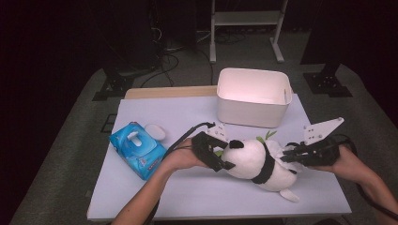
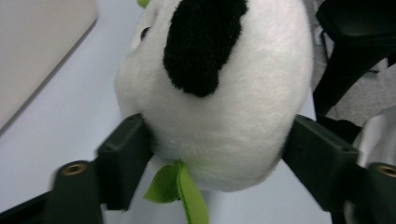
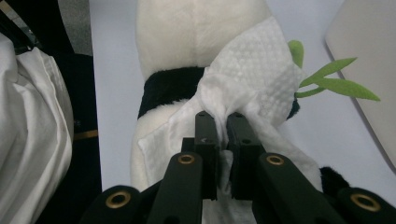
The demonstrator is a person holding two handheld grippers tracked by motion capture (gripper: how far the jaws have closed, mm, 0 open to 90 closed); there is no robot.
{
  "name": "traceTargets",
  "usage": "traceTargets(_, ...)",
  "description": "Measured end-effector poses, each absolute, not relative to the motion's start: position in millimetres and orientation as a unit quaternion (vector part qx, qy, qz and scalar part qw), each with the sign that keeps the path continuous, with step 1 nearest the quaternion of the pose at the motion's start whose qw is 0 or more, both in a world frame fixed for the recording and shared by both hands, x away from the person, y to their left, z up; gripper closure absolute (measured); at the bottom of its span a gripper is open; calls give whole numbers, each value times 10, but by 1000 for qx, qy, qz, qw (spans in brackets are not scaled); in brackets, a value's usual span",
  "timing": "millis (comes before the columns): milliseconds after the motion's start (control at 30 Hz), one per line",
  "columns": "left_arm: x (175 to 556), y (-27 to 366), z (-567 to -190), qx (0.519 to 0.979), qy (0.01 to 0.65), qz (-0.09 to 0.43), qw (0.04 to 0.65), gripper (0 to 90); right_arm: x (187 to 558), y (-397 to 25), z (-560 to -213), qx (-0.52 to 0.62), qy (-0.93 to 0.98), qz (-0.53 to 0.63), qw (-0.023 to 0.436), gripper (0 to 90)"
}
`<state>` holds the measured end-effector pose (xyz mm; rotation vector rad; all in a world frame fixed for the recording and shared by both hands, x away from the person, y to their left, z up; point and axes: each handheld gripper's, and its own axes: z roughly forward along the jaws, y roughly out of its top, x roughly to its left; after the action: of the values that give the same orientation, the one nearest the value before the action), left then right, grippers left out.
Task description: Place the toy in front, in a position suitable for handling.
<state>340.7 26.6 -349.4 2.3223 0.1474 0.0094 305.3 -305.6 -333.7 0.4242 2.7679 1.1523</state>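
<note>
A white and black plush panda (image 1: 256,162) lies on its side on the table (image 1: 197,192), with green felt leaves (image 3: 334,77) at its front. My left gripper (image 1: 224,154) is shut on the panda's head (image 2: 224,88), one black jaw pressing on each side. A white wet wipe (image 3: 254,74) is draped over the panda's body. My right gripper (image 1: 287,154) is shut on a bunched fold of that wipe, close against the panda's back.
A blue pack of wet wipes (image 1: 137,149) with its white lid flipped open lies at the left. A white open bin (image 1: 253,96) stands at the back right of the table. A white frame (image 1: 246,23) stands on the floor behind.
</note>
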Motion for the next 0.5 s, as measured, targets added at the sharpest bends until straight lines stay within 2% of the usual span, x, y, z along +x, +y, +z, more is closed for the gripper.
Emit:
traceTargets(133,3390,249,-3426,909,59,10,413,404,3050,-2976,-3294,131,913,381,61,837)
traceTargets(367,3367,189,-3349,915,48,22,400,404,3076,-2775,-3232,111,917,378,64,836)
traceTargets(500,3364,184,-3373,915,48,20,401,369,3067,-2819,-3268,114,916,379,63,838)
